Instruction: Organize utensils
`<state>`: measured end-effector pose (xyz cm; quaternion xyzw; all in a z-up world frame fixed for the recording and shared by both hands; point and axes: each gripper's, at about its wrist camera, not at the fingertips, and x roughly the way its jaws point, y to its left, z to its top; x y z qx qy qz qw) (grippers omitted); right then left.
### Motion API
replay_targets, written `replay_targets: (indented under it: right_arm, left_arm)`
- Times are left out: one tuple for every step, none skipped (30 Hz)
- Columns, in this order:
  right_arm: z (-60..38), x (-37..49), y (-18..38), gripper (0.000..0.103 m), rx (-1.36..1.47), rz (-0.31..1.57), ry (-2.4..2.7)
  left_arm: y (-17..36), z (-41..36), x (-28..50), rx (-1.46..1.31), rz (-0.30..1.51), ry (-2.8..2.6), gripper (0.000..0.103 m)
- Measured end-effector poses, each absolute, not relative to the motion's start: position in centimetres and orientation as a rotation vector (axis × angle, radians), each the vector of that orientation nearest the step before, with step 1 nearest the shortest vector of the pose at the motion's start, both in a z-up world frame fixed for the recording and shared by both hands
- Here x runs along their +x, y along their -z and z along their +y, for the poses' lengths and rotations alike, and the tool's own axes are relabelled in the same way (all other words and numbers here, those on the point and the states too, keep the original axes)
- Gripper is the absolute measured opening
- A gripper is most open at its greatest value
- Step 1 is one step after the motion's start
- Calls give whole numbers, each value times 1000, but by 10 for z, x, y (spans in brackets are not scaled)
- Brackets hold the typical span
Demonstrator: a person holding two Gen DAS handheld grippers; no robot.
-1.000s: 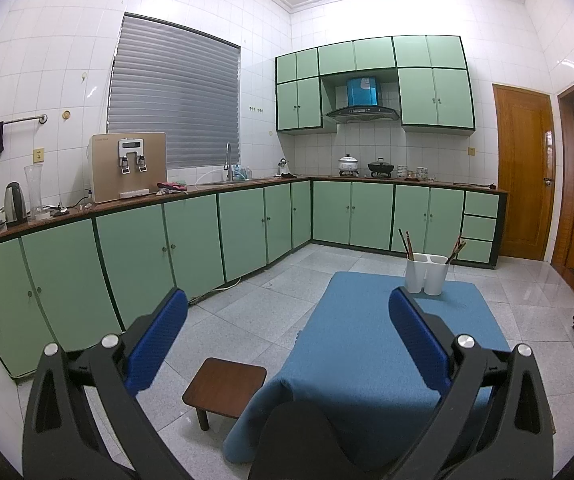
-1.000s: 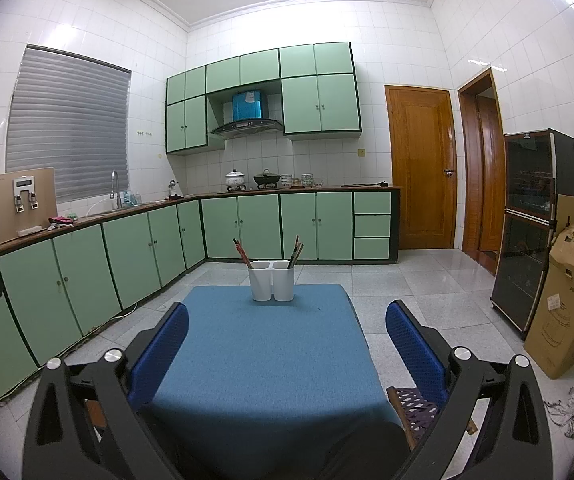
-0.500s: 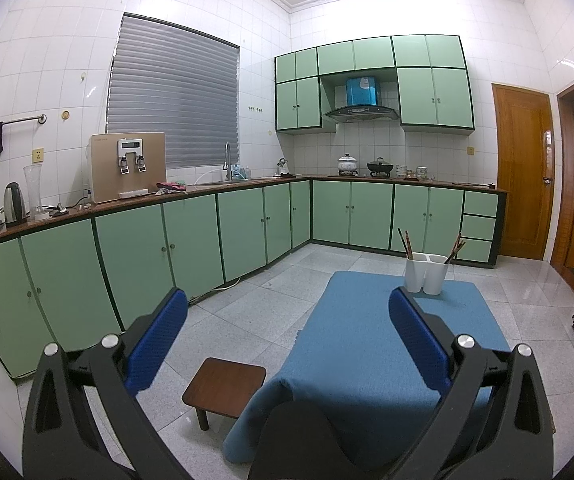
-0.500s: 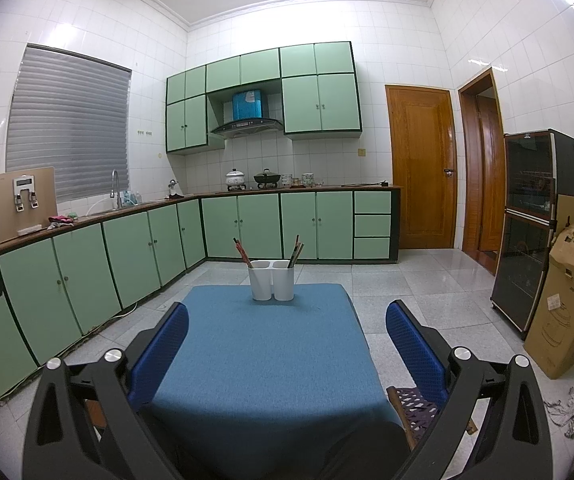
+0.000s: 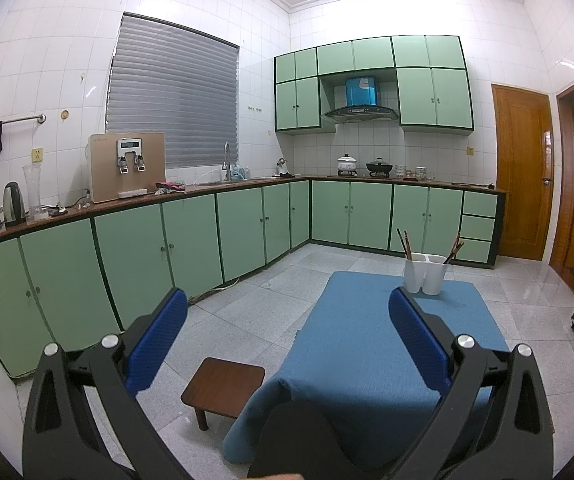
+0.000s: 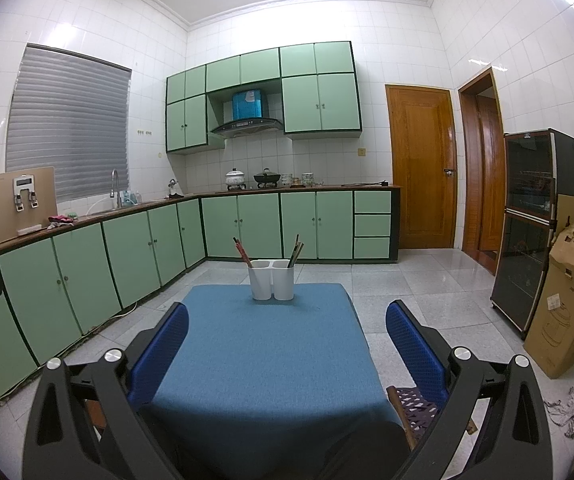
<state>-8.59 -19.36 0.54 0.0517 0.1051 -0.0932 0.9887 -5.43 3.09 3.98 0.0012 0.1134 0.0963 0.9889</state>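
Observation:
A white two-compartment utensil holder stands at the far end of the blue-covered table. Brown chopsticks lean in its left compartment and more chopsticks lean in its right one. The holder also shows in the left wrist view, on the table. My right gripper is open and empty, held above the near end of the table. My left gripper is open and empty, at the table's near left side, over the floor and table edge.
A small brown stool stands on the floor left of the table. A patterned stool sits at the table's right. Green cabinets line the left and far walls. A dark cabinet and a cardboard box stand at right.

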Motion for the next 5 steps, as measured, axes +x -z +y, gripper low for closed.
replay_targets:
  right_arm:
    - [-193, -86, -6, 97, 104, 211, 187]
    - [-193, -86, -5, 97, 104, 211, 187]
    - [-193, -86, -5, 97, 104, 211, 187]
    - [-193, -86, -5, 97, 104, 211, 187]
    - [-193, -86, -5, 97, 104, 211, 187]
  left_arm:
    - [-40, 32, -54, -1, 227, -193, 98]
    - [-40, 32, -54, 0, 225, -195, 98]
    - [-40, 32, -54, 2, 225, -196, 98]
    - [-40, 32, -54, 2, 225, -195, 98]
    - [-40, 32, -53, 3, 225, -193, 98]
